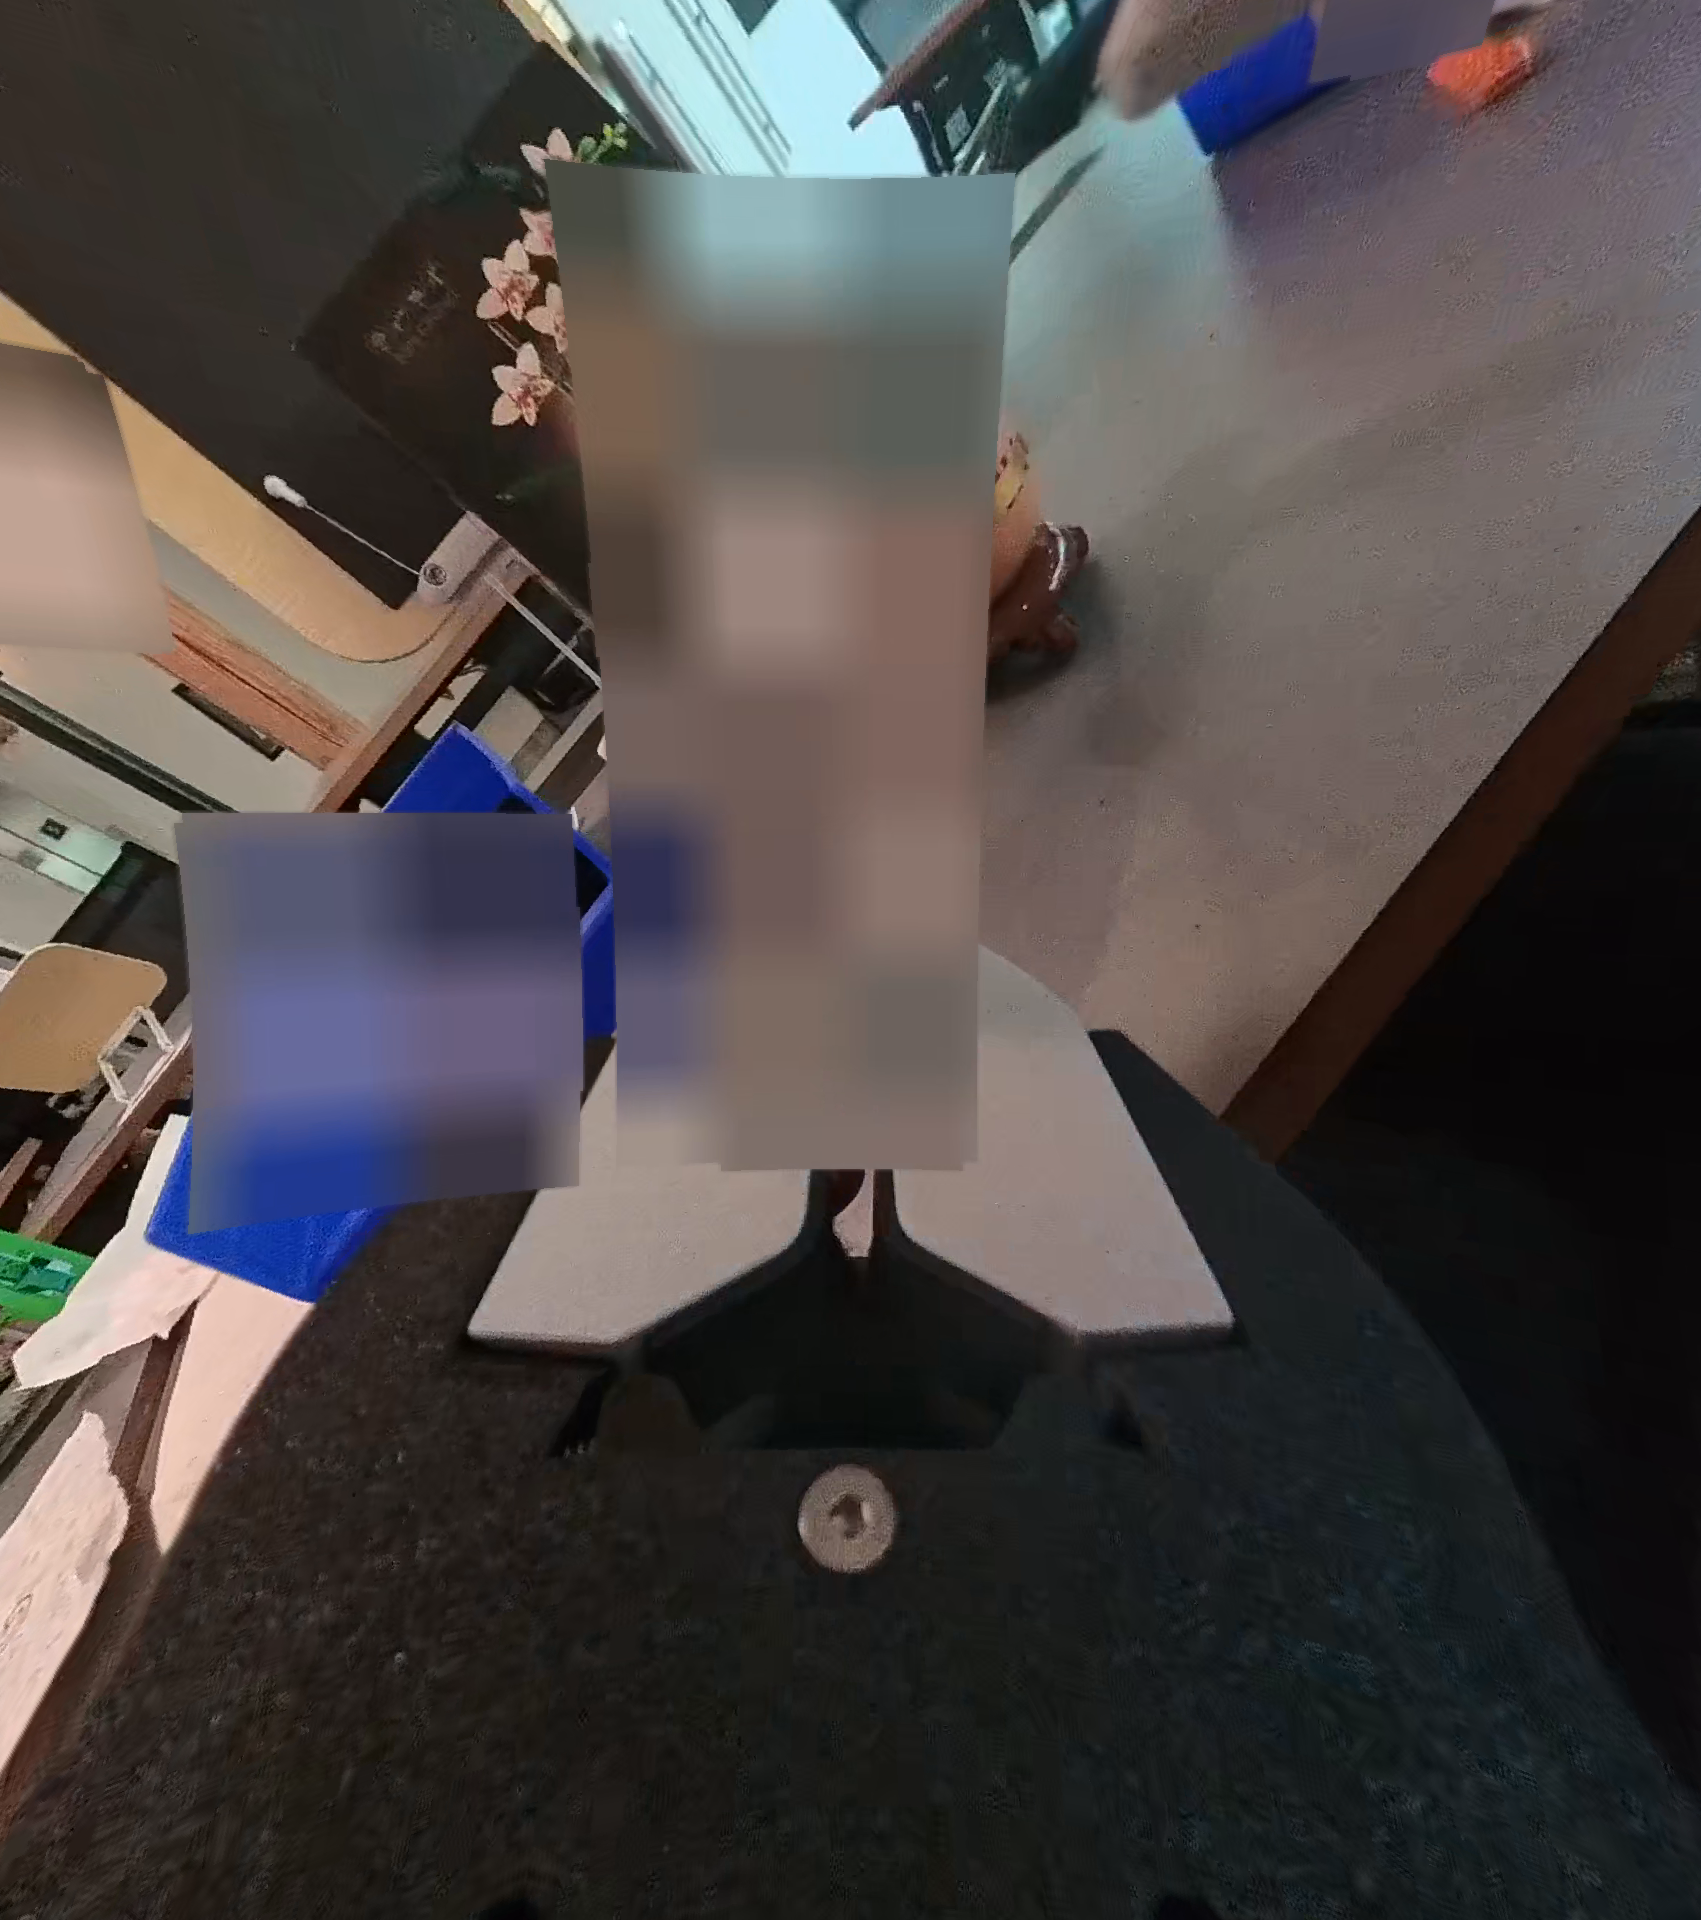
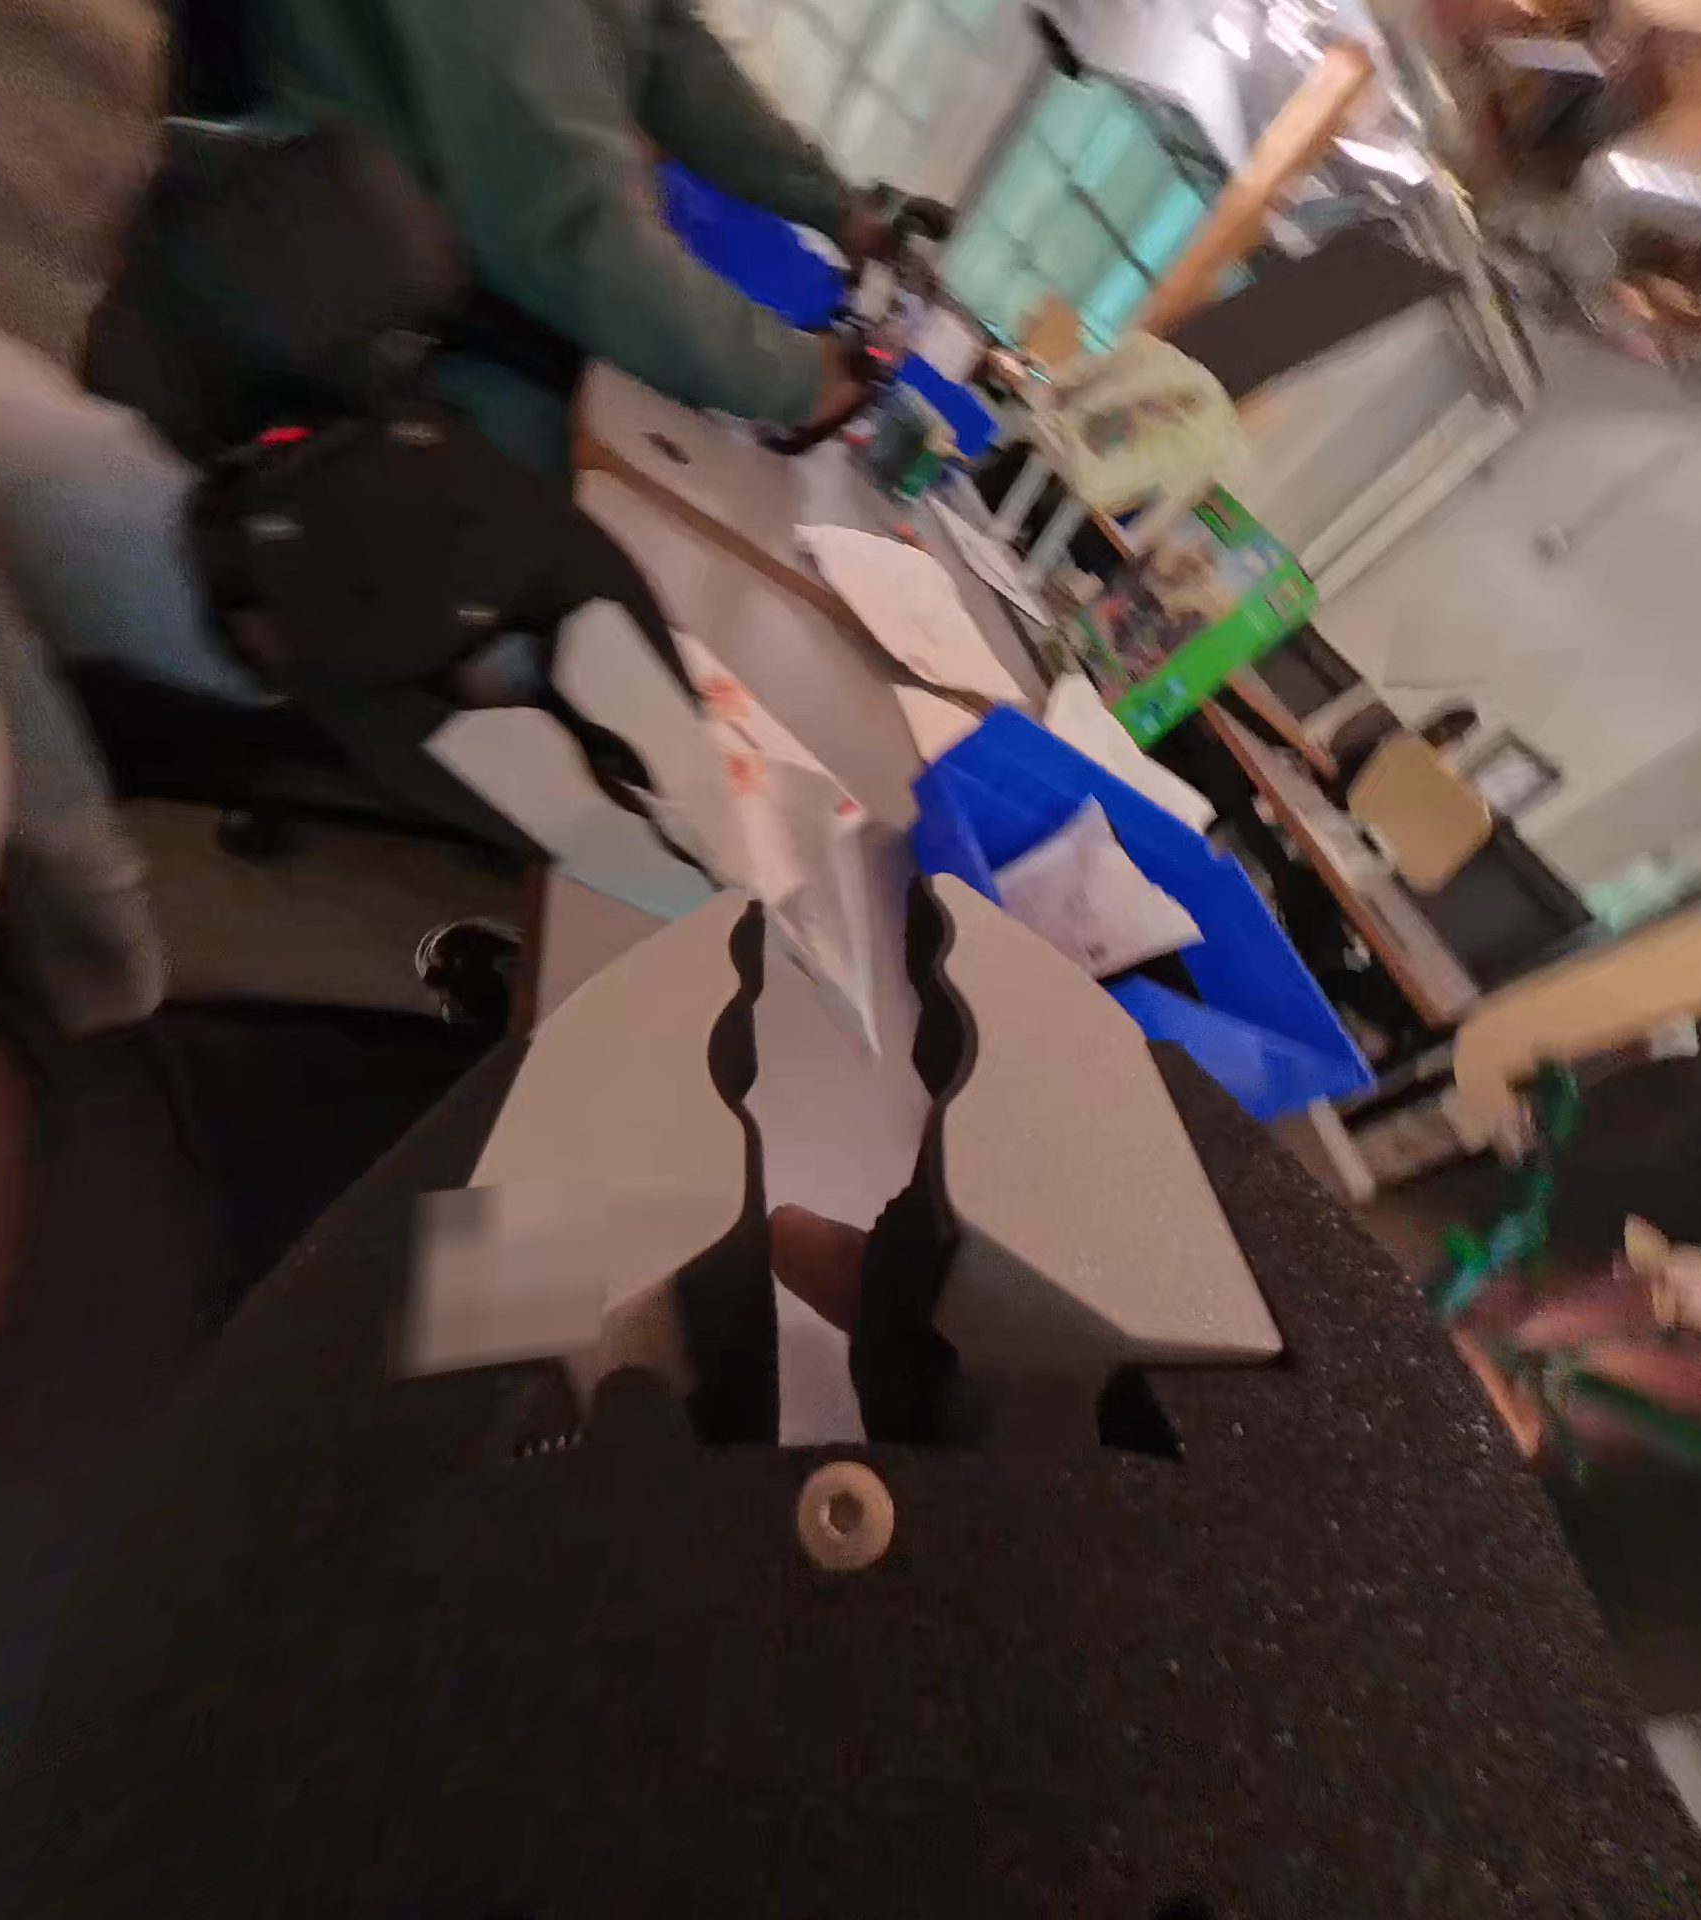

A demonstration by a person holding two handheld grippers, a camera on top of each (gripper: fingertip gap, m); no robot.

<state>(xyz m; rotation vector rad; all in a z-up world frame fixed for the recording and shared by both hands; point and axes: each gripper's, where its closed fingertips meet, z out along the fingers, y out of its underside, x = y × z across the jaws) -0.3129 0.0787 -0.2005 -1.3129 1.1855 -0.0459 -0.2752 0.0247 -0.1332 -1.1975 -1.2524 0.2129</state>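
My left gripper has its grey fingers almost together at the base. A mosaic patch covers the tips and anything between them. It hovers over a grey table. My right gripper has its wavy jaws a narrow gap apart, closed on a crumpled white packet with red marks that sticks out past the tips. Just right of it stands a blue bin with another white packet in it. The right wrist view is motion-blurred.
A blue bin sits left of the left gripper, with another blue bin at the far end. Orchid flowers and a brown figurine are ahead. A person in a green sleeve, a black backpack and a green box are nearby.
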